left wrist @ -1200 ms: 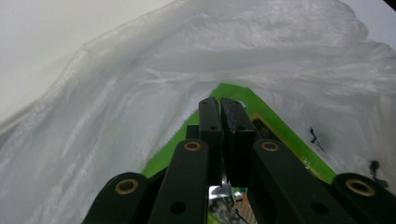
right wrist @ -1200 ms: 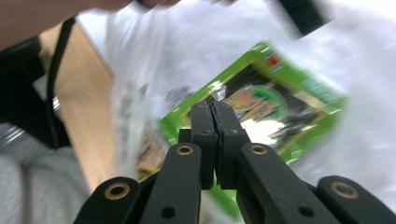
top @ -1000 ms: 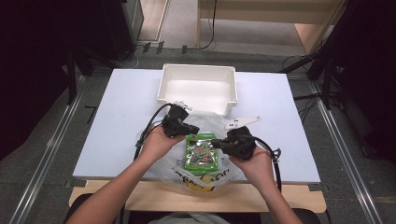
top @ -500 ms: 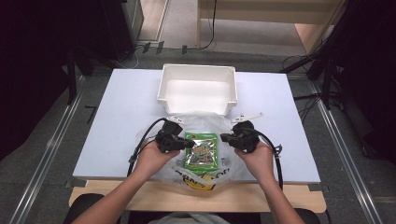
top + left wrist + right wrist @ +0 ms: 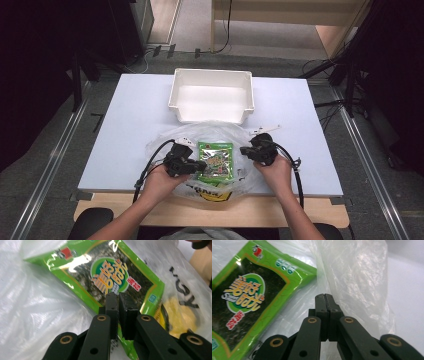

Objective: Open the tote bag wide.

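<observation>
A green snack packet lies flat on a crumpled clear plastic bag near the table's front edge. My left gripper is at the packet's left side. Its jaws stand almost together, with the edge of the packet running between them and the bag beside them. My right gripper is at the packet's upper right corner. Its jaws are shut where a fold of the bag rises; the packet lies to their left.
An empty white bin stands behind the bag at the middle back of the white table. A small white strip lies beside the right hand. A wooden board runs along the table's front edge.
Both hands have sunk toward the table. The left gripper has drawn back toward the person along the packet's left side. The right gripper has shifted slightly right.
</observation>
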Available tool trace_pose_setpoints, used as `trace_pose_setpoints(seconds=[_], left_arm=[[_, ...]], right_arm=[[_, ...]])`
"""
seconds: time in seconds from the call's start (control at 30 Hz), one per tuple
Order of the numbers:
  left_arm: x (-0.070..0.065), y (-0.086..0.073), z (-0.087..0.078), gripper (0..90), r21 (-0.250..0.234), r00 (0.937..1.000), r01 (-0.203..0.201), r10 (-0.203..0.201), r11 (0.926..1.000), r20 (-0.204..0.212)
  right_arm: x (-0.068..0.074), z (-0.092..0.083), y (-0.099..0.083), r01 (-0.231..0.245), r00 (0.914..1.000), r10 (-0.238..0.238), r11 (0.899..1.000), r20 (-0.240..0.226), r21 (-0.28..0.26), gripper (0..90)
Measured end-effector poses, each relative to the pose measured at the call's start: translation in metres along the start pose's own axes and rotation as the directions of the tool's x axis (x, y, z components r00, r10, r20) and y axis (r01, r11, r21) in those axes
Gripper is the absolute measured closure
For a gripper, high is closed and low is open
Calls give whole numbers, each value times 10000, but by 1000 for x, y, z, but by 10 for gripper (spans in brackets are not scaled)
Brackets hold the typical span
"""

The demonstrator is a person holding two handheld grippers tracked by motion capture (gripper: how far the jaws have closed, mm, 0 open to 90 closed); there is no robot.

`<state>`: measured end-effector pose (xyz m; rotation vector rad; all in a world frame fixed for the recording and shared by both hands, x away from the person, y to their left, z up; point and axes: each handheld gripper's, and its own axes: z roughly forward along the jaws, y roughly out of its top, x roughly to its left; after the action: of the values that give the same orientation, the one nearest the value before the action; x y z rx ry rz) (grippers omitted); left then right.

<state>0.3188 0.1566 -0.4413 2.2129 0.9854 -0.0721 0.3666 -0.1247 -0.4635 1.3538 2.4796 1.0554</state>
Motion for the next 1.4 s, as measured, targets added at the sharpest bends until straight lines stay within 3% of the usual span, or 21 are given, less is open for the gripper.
trace_pose_setpoints(seconds=[0.13,0.27,0.37,0.53,0.77,1.0,1.2,1.4], left_arm=[[2,-4,0,870,-2,9999,111,-110,9999,106],[3,-4,-2,845,-100,9992,185,-181,9998,350],[4,0,-7,783,-153,9985,220,-212,9996,499],[4,8,-13,703,-202,9981,208,-196,9996,591],[6,20,-20,659,-142,9974,190,-179,9997,697],[10,36,-30,618,-418,9972,207,-176,9989,731],[17,36,-31,580,-1091,9976,-69,144,9940,684],[23,32,-32,566,-1082,9990,-131,177,9940,414]], right_arm=[[-5,5,0,58,9994,-59,10000,350,53,900],[-7,5,0,-81,9992,79,10000,403,51,900],[-1,-1,2,-78,9999,80,9999,129,-116,892],[14,-13,5,323,9993,-331,9987,-194,-399,837],[31,-25,8,560,9976,-578,9973,-370,-482,761],[46,-32,13,879,9938,-914,9946,-634,-545,709],[49,-29,13,857,9915,-892,9955,-944,-415,612],[45,-29,11,932,9898,-978,9945,-1038,-481,572]])
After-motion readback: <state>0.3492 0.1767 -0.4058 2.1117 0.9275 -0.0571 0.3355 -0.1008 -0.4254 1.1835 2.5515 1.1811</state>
